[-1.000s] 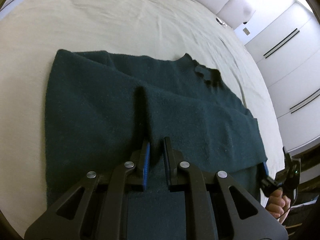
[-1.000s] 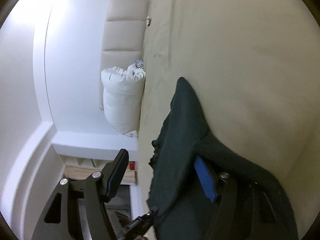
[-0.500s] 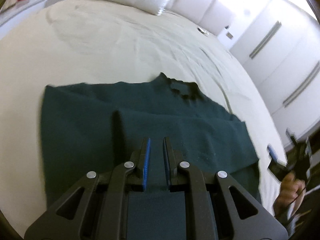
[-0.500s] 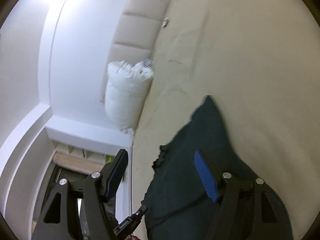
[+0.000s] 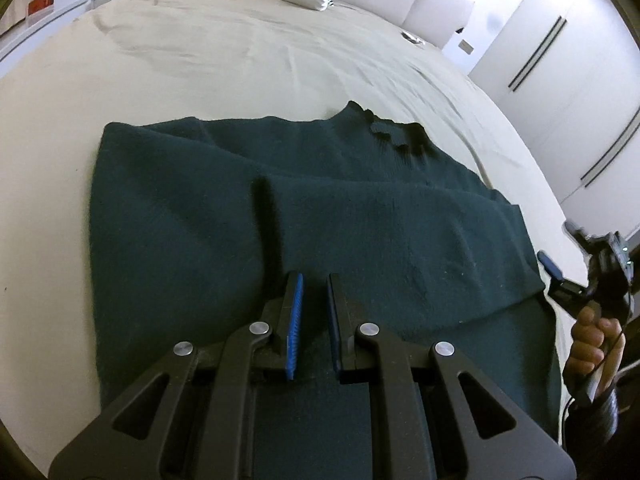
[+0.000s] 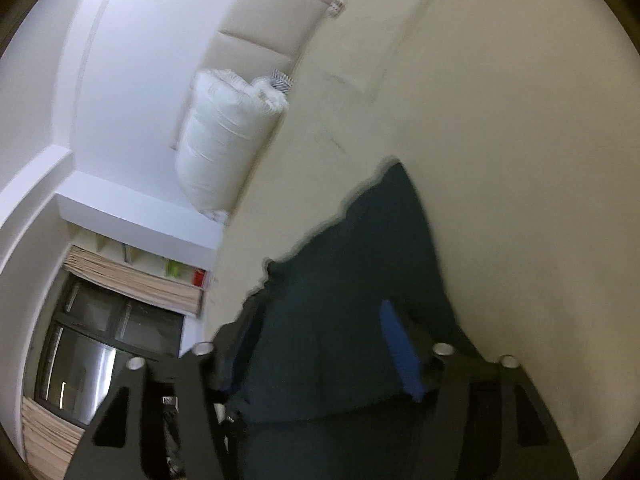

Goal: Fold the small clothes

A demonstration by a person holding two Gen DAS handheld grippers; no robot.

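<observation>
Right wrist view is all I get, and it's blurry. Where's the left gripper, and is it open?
Observer: The left gripper points down at the dark green knitted garment, jaws nearly closed. I cannot tell whether they pinch cloth.
Operator: Is anything folded yet?
Observer: Yes, one flap lies over the body, with its lower edge showing at the near right.
Operator: Is my right gripper off the cloth?
Observer: The right gripper is open just past the garment's right edge, gripping nothing.
Operator: What's past the bed?
Observer: White wardrobe doors with dark strip handles.
</observation>
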